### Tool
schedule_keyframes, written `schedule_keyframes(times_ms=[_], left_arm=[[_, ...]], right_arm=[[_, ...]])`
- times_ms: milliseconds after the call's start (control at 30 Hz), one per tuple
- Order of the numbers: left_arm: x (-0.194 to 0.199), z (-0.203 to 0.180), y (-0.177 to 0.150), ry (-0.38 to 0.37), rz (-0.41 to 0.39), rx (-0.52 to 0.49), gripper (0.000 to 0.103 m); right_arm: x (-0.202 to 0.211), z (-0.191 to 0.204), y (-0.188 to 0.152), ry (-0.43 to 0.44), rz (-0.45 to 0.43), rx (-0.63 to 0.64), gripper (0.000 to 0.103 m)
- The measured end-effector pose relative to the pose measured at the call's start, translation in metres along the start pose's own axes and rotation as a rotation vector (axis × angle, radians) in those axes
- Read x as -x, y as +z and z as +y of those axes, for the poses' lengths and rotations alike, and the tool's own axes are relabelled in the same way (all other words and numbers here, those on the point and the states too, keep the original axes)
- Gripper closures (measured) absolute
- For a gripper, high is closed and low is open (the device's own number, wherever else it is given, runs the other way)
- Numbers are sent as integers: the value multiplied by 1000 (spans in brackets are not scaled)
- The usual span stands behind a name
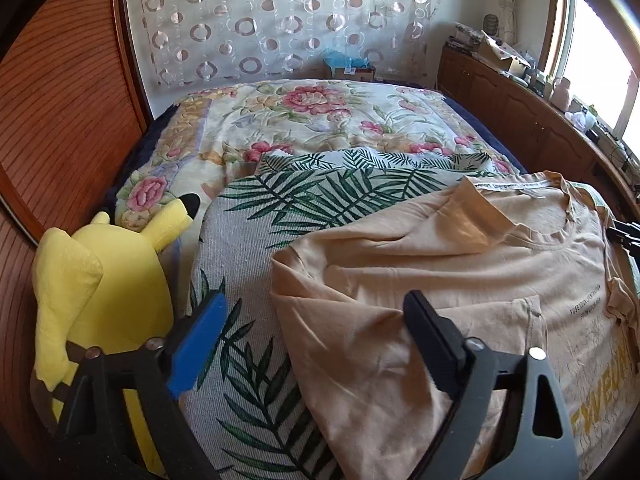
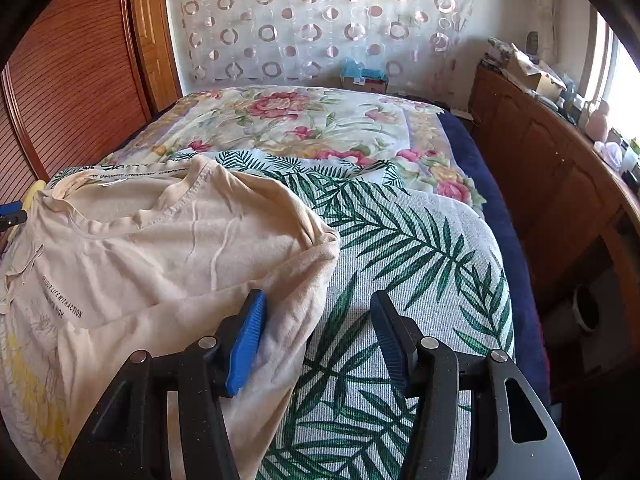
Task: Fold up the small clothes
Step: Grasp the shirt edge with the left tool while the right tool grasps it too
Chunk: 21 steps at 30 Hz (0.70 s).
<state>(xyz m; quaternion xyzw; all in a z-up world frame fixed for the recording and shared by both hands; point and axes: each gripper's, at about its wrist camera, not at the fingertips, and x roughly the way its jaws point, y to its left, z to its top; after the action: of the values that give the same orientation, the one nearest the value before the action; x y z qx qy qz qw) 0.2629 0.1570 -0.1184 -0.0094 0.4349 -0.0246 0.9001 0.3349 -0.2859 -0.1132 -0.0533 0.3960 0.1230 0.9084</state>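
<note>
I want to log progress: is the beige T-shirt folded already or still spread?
Partly folded: the beige T-shirt has both side edges turned inward, its neckline still showing.

T-shirt print, apparently "LIFE WITH ACTION"

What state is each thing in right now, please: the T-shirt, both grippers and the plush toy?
T-shirt: spread out, rumpled, sleeves folded inward, not yet folded up.
Left gripper: open, over the shirt's edge.
Right gripper: open, holding nothing.
Plush toy: upright beside the leaf-print board.
</note>
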Motion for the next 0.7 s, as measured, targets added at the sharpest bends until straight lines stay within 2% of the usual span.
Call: schedule_keyframes(times_ms=[33,100,167,433,533,567,600,667,700], left_arm=[[-2,1,1,-9,6,5,24],[-4,4,1,-25,12,15,41],[-5,3,1,-32,16,14,46],[-10,2,5,-33,11,9,51],[-11,1,7,-43,4,3,74],[-11,1,8,-53,4,4,87],[-10,1,8,-70,3,7,95],[-6,-3,9,-107,-9,-2,96],[-3,-6,9,-117,-22,-6,97]], right_arm=[[0,1,1,1,2,0,47],[-2,-4,2,4,3,0,47],[-3,-4,3,4,4,4,47],[-14,-4,10,-1,6,4,45],[-17,-4,12,1,7,7,44],[-18,-5,12,4,7,9,44],[-19,-5,13,8,8,10,44],[-21,-3,14,22,10,25,44],[-21,-1,15,41,6,43,48]])
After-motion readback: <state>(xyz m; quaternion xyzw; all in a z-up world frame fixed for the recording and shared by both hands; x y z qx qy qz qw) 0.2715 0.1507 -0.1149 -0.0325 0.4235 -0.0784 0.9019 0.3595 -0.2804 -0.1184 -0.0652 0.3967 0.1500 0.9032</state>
